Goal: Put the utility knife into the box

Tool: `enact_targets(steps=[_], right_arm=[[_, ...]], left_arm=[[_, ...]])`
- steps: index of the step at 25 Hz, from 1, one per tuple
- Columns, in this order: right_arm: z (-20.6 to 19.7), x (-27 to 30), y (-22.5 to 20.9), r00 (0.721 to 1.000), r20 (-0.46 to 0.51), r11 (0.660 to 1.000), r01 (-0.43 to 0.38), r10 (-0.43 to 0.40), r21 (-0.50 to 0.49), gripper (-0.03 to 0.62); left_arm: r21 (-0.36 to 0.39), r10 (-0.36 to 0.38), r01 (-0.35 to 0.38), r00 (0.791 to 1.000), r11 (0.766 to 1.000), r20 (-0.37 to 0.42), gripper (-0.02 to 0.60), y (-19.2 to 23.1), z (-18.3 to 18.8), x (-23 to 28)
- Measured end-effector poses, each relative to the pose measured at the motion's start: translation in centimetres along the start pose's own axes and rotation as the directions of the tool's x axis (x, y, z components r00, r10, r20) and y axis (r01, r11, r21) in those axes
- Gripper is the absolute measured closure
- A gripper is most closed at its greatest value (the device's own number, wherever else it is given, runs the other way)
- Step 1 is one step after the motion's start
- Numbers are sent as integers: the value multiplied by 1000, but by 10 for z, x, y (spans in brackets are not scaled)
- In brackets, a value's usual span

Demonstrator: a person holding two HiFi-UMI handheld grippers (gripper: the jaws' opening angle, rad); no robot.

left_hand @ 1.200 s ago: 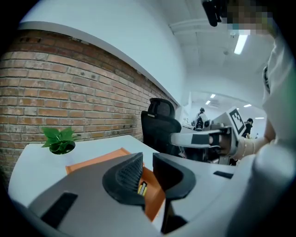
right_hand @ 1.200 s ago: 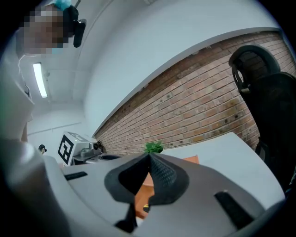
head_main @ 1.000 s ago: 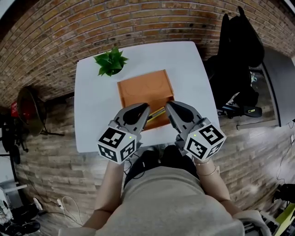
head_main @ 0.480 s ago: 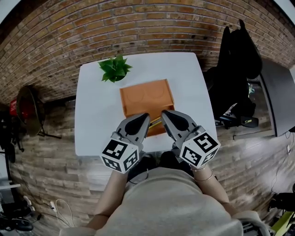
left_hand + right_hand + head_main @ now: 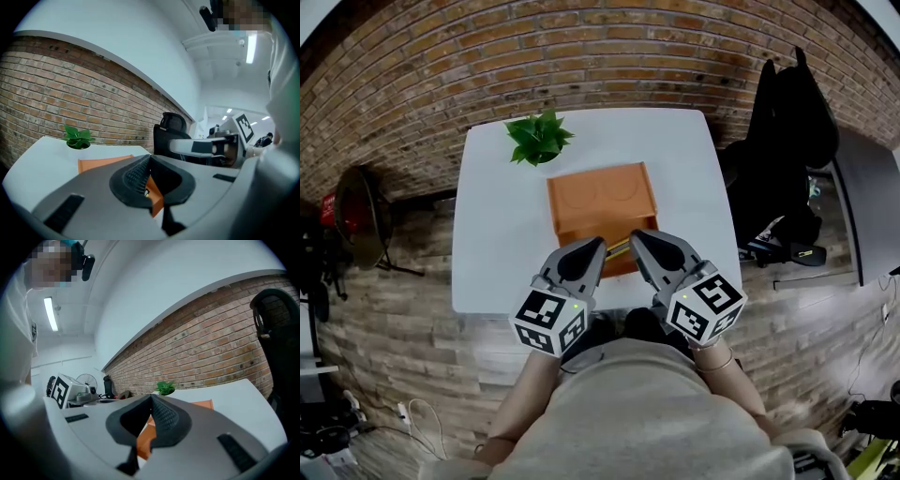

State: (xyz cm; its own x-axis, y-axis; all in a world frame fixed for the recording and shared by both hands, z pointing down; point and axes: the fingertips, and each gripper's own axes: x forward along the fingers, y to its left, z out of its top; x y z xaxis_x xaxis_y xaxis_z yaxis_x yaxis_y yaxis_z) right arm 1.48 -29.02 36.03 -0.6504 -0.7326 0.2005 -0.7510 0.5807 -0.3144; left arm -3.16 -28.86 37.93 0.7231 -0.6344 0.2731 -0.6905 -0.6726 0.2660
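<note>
The orange box [image 5: 598, 199] sits mid-table, also seen in the left gripper view [image 5: 101, 163] and the right gripper view [image 5: 202, 404]. A yellow and black utility knife [image 5: 619, 247] lies at the box's near end, mostly hidden between the two grippers. My left gripper [image 5: 598, 242] points at that end from the left of the knife. Its jaws meet at the tips [image 5: 150, 158] with nothing held. To the right of the knife is my right gripper [image 5: 634, 234], whose jaws are also closed tip to tip [image 5: 151, 397] and empty.
A small green potted plant [image 5: 539, 138] stands at the far left of the white table [image 5: 497, 234]. A black chair draped with dark clothing [image 5: 787, 122] is to the right of the table. A fan [image 5: 356, 216] stands on the floor to the left.
The head view has shifted slightly. Both grippers stay at the box's near end with the knife between them, and nothing has been picked up or released.
</note>
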Motion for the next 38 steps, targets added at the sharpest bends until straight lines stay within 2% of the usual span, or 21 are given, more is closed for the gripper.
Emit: enact_targets(steps=[13,19,38], right_arm=[[0,3,4,1000,1,999,-23,23,-22,595],[-1,1,5,1000,-6,1000,-31,31,-3,595],[-18,5,-8,997,-69,1000,22,-22,2,595]], left_arm=[[23,-12,12,1000,1000,7,575,-2,3,2],[20,-12,12,1000,1000,4,575,-3,2,2],[4,29,-29,998,1000,-48,575,6,-7,7]])
